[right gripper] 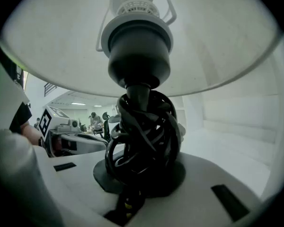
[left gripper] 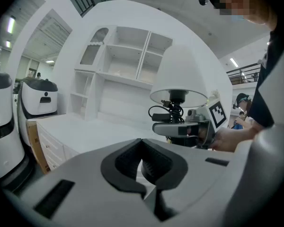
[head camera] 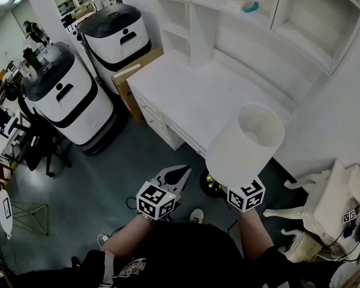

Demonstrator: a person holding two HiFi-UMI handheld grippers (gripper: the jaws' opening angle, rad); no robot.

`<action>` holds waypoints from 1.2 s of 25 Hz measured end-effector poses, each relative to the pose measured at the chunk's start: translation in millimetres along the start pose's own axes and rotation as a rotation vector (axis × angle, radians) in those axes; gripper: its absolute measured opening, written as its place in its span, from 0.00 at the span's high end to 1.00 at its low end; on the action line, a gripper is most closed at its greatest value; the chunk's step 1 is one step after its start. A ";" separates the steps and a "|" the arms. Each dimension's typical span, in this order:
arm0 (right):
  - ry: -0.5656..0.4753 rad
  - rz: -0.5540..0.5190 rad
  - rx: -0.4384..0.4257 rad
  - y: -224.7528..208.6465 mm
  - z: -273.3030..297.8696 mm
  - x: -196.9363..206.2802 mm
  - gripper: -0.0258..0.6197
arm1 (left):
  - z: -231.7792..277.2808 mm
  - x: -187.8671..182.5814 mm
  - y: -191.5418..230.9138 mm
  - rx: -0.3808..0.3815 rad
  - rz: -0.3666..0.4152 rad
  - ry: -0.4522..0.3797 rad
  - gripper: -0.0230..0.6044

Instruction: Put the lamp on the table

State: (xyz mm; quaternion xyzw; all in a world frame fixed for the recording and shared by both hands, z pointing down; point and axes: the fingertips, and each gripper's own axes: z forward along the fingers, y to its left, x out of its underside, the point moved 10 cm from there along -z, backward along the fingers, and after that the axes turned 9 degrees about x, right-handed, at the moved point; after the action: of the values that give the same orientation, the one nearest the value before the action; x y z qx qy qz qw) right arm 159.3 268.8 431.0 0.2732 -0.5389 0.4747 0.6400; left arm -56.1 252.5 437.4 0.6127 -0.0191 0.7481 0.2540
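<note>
A near white machine with a black top stands on the grey floor, and a far white machine stands behind it. A brown wooden panel is just beside the far one. A black office chair is at far left. White shelving carries a teal object. A white carved chair stands at right.

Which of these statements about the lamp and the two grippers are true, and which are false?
1. The right gripper is shut on the lamp at its cord-wrapped stem. True.
2. The lamp stands on the table. False: it is held in the air, not set down on the table.
3. The left gripper holds nothing. True.
4. The shade is black. False: the lampshade is white.
</note>
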 end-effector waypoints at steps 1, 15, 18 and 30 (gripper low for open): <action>0.001 0.000 0.000 -0.5 0.8 0.1 0.87 | 0.4 0.0 0.7 0.000 0.001 -0.001 0.95; 0.000 -0.032 0.001 -1.2 13.1 1.0 0.87 | 2.3 0.4 12.6 -0.005 -0.007 0.006 0.95; 0.004 -0.020 0.000 -2.9 16.5 2.0 0.87 | 1.5 0.3 15.4 -0.011 -0.007 0.008 0.95; 0.008 -0.005 0.010 4.2 30.1 1.8 0.88 | -13.3 -1.9 30.8 -0.024 -0.014 0.006 0.95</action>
State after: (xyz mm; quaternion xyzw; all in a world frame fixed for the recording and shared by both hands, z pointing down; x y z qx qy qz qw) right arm 142.6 245.1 440.1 0.2757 -0.5334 0.4769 0.6419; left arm -80.3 229.5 441.0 0.6074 -0.0227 0.7480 0.2666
